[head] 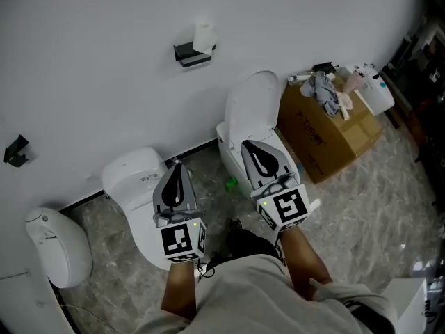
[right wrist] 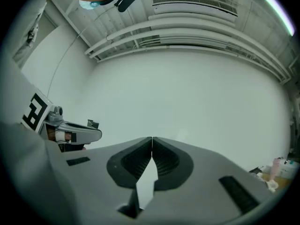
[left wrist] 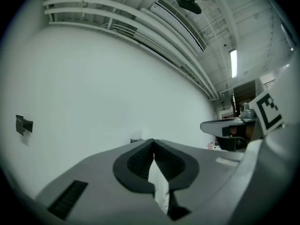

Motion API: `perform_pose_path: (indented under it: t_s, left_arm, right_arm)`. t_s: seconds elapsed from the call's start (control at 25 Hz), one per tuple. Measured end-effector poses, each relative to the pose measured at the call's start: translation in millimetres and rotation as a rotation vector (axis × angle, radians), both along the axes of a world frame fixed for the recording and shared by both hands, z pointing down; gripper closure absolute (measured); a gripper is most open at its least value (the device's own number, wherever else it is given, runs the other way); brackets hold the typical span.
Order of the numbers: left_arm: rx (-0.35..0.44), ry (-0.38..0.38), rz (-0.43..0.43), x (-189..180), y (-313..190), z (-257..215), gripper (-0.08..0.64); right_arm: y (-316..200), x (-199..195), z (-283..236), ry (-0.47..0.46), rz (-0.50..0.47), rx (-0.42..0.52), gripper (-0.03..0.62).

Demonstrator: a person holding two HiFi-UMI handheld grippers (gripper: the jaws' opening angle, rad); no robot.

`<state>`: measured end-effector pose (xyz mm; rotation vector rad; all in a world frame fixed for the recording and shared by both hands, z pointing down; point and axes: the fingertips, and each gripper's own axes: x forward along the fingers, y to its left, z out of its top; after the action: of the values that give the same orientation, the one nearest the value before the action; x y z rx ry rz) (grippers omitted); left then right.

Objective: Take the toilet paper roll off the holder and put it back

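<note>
A white toilet paper roll (head: 204, 37) stands upright on a black wall holder (head: 192, 53), high on the white wall in the head view. Both grippers are held low, well short of it, pointing level at the wall. My left gripper (head: 178, 165) is shut with nothing between its jaws; its tips meet in the left gripper view (left wrist: 153, 141), where the holder (left wrist: 137, 140) just peeks over them. My right gripper (head: 253, 147) is also shut and empty, its tips touching in the right gripper view (right wrist: 152, 138).
Two white toilets (head: 139, 179) (head: 252, 120) stand against the wall below the grippers, a third white fixture (head: 55, 245) at the left. A cardboard box (head: 332, 134) with clutter on top sits at the right. A second black wall bracket (head: 15, 150) is at the far left.
</note>
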<state>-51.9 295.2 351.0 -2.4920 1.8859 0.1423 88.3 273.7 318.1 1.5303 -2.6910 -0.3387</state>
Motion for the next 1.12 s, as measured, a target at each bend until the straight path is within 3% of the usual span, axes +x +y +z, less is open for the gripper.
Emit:
perform_pose_path:
  t_s: [0.44,0.84,1.12]
  left_arm:
    - [-0.019,-0.035,-0.008,0,-97,5,0.549]
    - [-0.05,-0.044,0.0,38,-207,5,0.549]
    - [-0.059,-0.042,-0.04,54,-250,12,0.55]
  right_arm:
    - [-101,-2,10,-0.042,-0.021,-0.017,0.588]
    - [-205,32,9,-0.069,-0.045,-0.036,0.588]
    - [-252,48,22,-0.07,-0.087,-0.066,0.588]
